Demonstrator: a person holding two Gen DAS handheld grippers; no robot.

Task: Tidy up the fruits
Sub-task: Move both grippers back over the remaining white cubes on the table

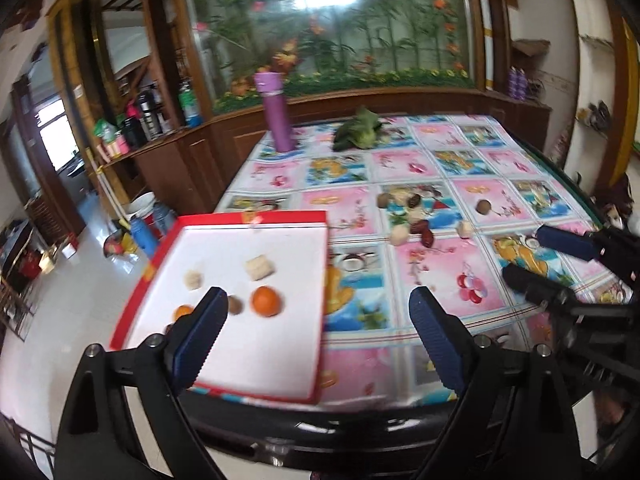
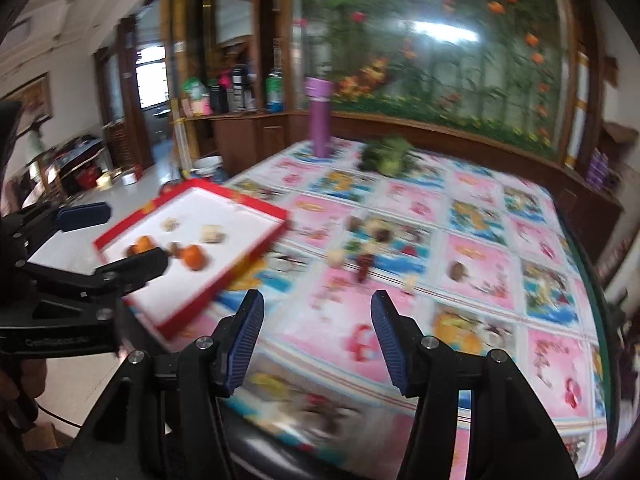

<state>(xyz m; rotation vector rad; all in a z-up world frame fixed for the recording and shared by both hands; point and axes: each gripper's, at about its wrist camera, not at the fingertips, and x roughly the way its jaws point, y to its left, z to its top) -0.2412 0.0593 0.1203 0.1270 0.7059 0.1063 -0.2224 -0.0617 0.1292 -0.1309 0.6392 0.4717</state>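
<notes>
I hold both grippers, left gripper (image 1: 316,312) and right gripper (image 2: 318,316), spread wide and empty, ready for loose fruits (image 1: 408,216) centre-frame; red tray (image 1: 256,218) lower left collects them.

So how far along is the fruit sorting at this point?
Partly done. The red-rimmed tray already holds two oranges, a brown fruit and two pale pieces. Both the left gripper and right gripper are open and empty. Left: the scattered fruits on the tablecloth.

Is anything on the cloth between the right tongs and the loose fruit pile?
Nothing visible. Only bare patterned tablecloth lies between the open right tongs and the fruit pile.
</notes>
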